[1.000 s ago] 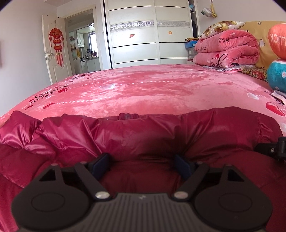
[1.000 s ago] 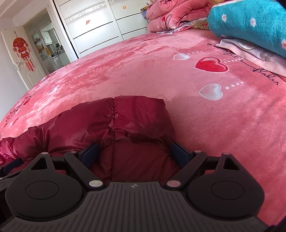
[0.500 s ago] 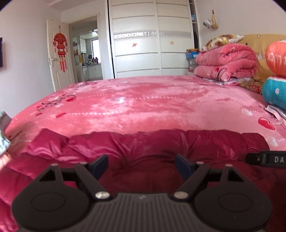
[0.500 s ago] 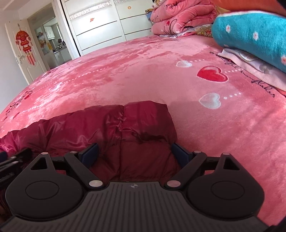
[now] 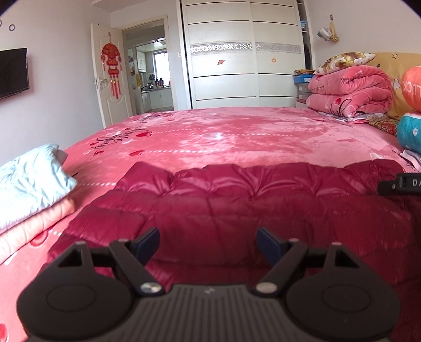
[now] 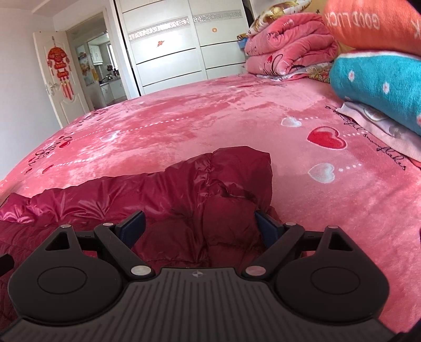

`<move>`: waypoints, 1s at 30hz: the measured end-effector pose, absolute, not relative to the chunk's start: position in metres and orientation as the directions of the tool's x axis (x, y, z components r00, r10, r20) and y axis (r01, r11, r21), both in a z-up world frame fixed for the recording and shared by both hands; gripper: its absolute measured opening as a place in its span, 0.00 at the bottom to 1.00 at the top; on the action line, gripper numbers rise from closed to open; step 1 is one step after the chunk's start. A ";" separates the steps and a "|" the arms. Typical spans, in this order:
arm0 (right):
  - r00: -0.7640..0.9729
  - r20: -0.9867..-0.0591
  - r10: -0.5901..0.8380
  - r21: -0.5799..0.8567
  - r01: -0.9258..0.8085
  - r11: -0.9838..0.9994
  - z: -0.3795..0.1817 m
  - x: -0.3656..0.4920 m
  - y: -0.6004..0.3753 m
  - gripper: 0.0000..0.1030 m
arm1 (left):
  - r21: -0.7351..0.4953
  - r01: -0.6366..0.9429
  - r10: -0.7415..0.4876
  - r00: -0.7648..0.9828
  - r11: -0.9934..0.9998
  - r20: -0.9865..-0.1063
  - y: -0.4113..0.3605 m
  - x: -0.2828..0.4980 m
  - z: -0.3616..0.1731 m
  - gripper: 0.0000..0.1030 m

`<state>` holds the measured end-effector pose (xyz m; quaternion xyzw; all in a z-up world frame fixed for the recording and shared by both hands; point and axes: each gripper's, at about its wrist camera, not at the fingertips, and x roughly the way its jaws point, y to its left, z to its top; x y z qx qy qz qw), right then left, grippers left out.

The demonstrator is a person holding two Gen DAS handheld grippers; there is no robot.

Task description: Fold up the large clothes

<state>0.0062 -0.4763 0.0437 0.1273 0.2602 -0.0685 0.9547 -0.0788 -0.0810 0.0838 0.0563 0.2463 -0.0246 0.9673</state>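
Note:
A dark red puffy jacket [image 5: 236, 205] lies folded into a long band across the pink bedspread [image 5: 223, 131]. My left gripper [image 5: 209, 243] hovers over the jacket's near edge, open, with nothing pinched between its fingers. In the right wrist view, the jacket's right end [image 6: 226, 179] shows a creased fold. My right gripper [image 6: 198, 227] stands open just above it, its fingers straddling the fabric without pressing on it. The tip of the right gripper [image 5: 400, 182] shows at the right edge of the left wrist view.
A folded light-blue garment [image 5: 31, 179] rests on a pink one at the bed's left edge. Rolled pink blankets [image 5: 350, 92], a teal pillow [image 6: 381, 86] and an orange cushion [image 6: 368, 23] crowd the headboard side. A white wardrobe [image 5: 244, 60] and an open door stand beyond.
My left gripper has pulled back and up from the jacket, bringing the folded pile at the left into view. The right gripper has risen a little and rolled.

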 end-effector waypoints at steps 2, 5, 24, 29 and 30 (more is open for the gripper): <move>0.857 -0.511 -0.064 0.207 0.195 0.959 0.044 0.003 -0.476 1.00 | 0.089 0.069 -0.017 0.873 0.994 -0.487 -0.075 -0.085 0.083 0.79; 0.860 -0.506 -0.064 0.200 0.189 0.961 0.046 -0.001 -0.472 1.00 | 0.087 0.065 -0.014 0.869 0.994 -0.494 -0.070 -0.094 0.081 0.79; 0.875 -0.484 0.002 0.179 0.097 0.979 0.051 -0.008 -0.452 1.00 | 0.059 0.011 0.018 0.879 0.998 -0.477 -0.037 -0.121 0.096 0.79; 0.868 -0.497 0.020 0.164 0.071 0.984 0.049 -0.012 -0.445 1.00 | 0.035 -0.024 0.038 0.879 0.999 -0.476 -0.020 -0.126 0.098 0.79; 0.865 -0.501 0.025 0.161 0.065 0.985 0.048 -0.013 -0.443 1.00 | 0.032 -0.029 0.040 0.878 0.999 -0.477 -0.017 -0.126 0.099 0.79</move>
